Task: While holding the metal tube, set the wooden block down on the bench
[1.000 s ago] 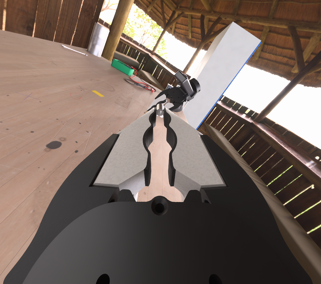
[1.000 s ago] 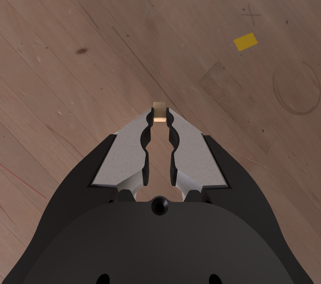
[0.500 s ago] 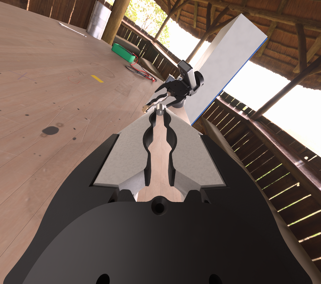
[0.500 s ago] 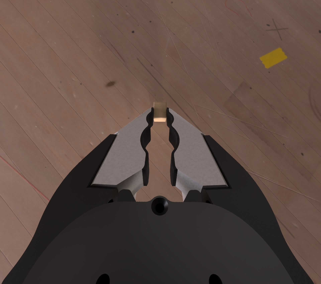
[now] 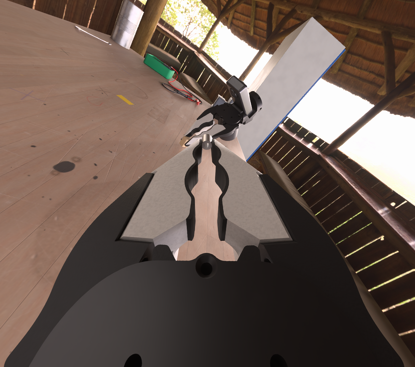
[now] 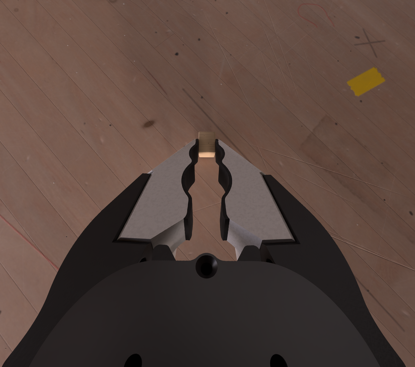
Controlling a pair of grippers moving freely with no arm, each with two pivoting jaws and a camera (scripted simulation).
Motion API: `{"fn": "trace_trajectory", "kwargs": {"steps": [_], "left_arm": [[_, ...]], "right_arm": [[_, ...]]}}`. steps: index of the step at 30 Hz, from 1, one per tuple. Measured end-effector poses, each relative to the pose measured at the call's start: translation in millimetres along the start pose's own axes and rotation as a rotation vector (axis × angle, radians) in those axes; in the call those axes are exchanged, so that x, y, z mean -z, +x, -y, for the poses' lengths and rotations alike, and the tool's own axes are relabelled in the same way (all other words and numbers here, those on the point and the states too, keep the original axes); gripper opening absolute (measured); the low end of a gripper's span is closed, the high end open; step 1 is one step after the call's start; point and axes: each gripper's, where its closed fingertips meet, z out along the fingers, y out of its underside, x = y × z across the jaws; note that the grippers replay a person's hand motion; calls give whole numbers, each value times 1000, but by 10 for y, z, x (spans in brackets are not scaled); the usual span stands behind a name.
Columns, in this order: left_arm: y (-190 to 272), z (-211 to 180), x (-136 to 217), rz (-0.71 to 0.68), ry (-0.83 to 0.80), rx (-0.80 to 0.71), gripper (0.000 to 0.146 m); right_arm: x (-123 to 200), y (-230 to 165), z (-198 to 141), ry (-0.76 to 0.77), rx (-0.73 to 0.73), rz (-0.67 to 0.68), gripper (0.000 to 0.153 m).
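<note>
Wooden block [image 6: 206, 145] is pinched right at the tips of the right gripper [image 6: 206, 149], jaws clamped on its two sides, and it's pointing down at the bench [image 6: 112, 64]; can't really tell from that view whether the block is touching the boards or just above them. Off to the right on the wood there's a strip of yellow tape [image 6: 366, 81], plus a pencilled cross [image 6: 370, 42] and a red scribble [image 6: 314, 13] further up. Over on the other side, the left gripper [image 5: 206, 146] is clenched on the metal tube [image 5: 206, 141], which you see end-on as a little grey stub between its fingertips. Just past it in the left wrist view is the right gripper with the block's tan corner poking out at the tip, close to the bench surface. Beyond that there's a big white slab with a blue edge [image 5: 289, 95], a green box [image 5: 158, 65] with red and black leads [image 5: 183, 92], and a metal can [image 5: 126, 23] by a wooden post [image 5: 157, 1].
</note>
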Motion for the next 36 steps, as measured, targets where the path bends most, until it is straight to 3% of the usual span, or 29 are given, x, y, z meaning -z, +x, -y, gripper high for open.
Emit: {"fn": "trace_trajectory", "kwargs": {"steps": [6,9,13,17,22,30,36], "left_arm": [[-7,-12,-6,2,-6,3,7],[-12,-12,-3,4,-5,4,7],[-15,-17,-4,5,-7,10,7],[-12,-26,-15,1,-13,12,7],[-23,-36,-16,9,-20,8,7],[-40,-50,-22,13,-26,15,7],[-48,-57,-26,12,-28,22,7]], "right_arm": [[-7,3,-25,-7,-1,-9,14],[2,-2,-33,-1,-2,-1,39],[141,98,-39,-2,34,-14,48],[277,147,6,13,102,64,46],[199,104,6,-43,230,113,38],[67,12,0,-47,240,208,26],[66,-16,-13,-50,222,224,29]]}}
